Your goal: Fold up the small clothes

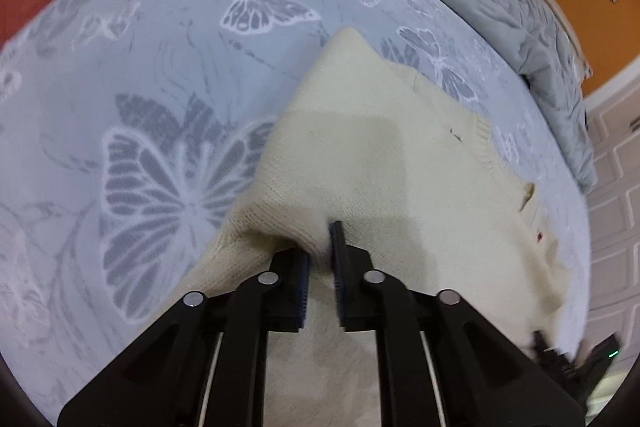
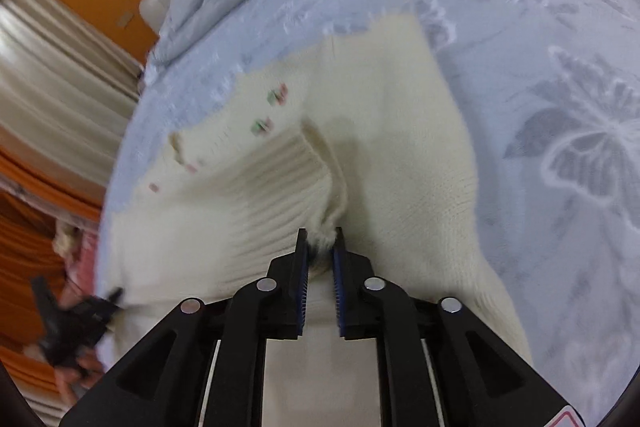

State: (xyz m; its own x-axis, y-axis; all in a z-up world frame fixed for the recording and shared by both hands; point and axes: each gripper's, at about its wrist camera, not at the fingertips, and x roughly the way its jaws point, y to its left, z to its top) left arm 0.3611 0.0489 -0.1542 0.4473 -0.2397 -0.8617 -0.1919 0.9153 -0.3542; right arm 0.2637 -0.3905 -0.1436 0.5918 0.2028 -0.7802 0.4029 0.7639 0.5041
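Both the left gripper (image 1: 320,251) and right gripper (image 2: 320,247) pinch the cream sweater (image 1: 400,155) low in frame, where soft, limp knit bunches.

Bedsheet (image 1: 120,67) lies open; rumpled duvet (image 1: 500,7) blocks far edge.

Your left gripper (image 1: 322,247) pinched a fold of the cream knit sweater (image 1: 372,155), which lay on the butterfly-print bedsheet (image 1: 160,67).

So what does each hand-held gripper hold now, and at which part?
Both hold the cream sweater: the left hand-held gripper pinches a plain knit edge, the right hand-held gripper pinches the ribbed edge.
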